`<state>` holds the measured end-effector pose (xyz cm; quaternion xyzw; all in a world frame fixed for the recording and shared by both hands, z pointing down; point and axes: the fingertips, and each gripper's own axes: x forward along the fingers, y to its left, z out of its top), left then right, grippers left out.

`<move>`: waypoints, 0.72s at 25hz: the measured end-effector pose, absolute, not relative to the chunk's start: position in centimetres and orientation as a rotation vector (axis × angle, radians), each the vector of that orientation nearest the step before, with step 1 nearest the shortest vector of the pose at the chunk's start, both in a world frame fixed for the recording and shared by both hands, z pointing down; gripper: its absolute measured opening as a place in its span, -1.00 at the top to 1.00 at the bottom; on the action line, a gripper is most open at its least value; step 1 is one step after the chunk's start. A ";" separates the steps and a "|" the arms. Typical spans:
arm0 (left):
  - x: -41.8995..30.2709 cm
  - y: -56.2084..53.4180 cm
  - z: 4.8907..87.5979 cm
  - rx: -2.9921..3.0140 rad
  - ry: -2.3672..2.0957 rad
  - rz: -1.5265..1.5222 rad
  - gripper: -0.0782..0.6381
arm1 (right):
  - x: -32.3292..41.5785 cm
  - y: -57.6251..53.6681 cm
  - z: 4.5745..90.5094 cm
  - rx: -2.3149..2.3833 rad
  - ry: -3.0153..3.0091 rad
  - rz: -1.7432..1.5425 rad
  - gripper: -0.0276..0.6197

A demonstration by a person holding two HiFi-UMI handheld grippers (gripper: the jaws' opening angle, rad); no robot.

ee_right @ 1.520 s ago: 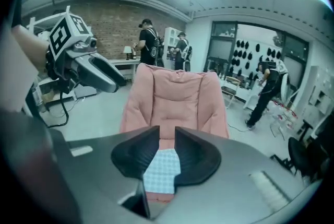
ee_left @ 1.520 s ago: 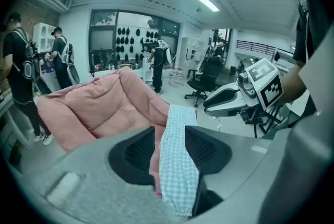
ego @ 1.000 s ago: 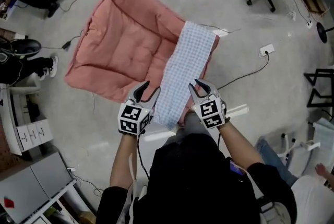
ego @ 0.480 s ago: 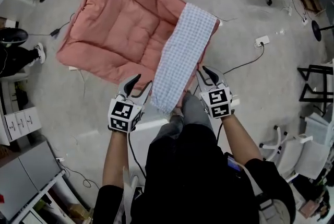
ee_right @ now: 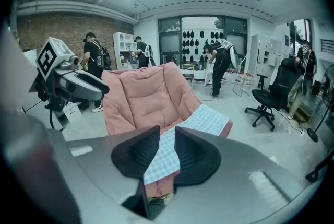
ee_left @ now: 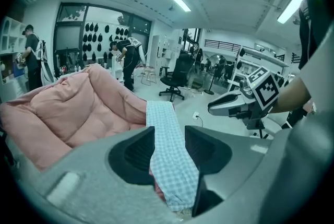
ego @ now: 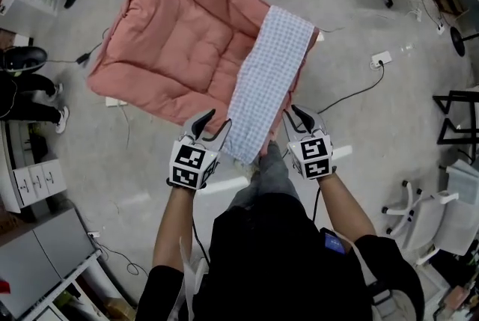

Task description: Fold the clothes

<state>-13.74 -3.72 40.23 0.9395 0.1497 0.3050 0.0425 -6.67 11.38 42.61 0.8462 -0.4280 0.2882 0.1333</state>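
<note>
Checked cloth [ego: 269, 80], folded into a strip, lies centre frame on the pink cushion [ego: 172, 43]; my left gripper [ego: 212, 125] and right gripper [ego: 303, 119] flank its near end. Left gripper view: jaws apart, empty. Right gripper view: narrower gap, nothing clamped. I should pinch both near corners evenly.

Checked cloth [ee_right: 210, 119] beyond narrowly parted right claw [ee_right: 167, 132]

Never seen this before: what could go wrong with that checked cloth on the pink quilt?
The left gripper and right gripper flank the near end of the blue-and-white checked cloth strip, jaws apart. Closing, they might pinch the pink quilted comforter underneath too. The strip lies along the comforter's edge, so a lopsided pull might drag it off.
</note>
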 end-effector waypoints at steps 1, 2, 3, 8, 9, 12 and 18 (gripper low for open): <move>-13.4 -3.5 40.2 2.877 0.472 0.932 0.25 | -6.7 11.7 42.8 2.472 -1.230 0.850 0.62; -13.0 -3.3 40.1 2.881 0.485 0.931 0.25 | -6.8 12.0 43.1 2.490 -1.219 0.868 0.62; -12.7 -3.1 40.1 2.885 0.496 0.931 0.25 | -6.9 12.4 43.3 2.507 -1.208 0.889 0.62; -11.3 -2.7 39.9 2.881 0.526 0.917 0.25 | -6.2 13.6 43.9 2.580 -1.153 0.944 0.62; -10.9 -2.7 39.9 2.881 0.530 0.913 0.25 | -5.7 13.8 44.0 2.598 -1.144 0.943 0.62; -9.4 -2.9 40.2 2.889 0.536 0.914 0.25 | -4.2 13.4 44.5 2.644 -1.126 0.946 0.61; -5.4 -2.5 42.4 2.863 0.586 0.983 0.25 | -1.3 13.3 46.4 2.698 -1.096 1.027 0.60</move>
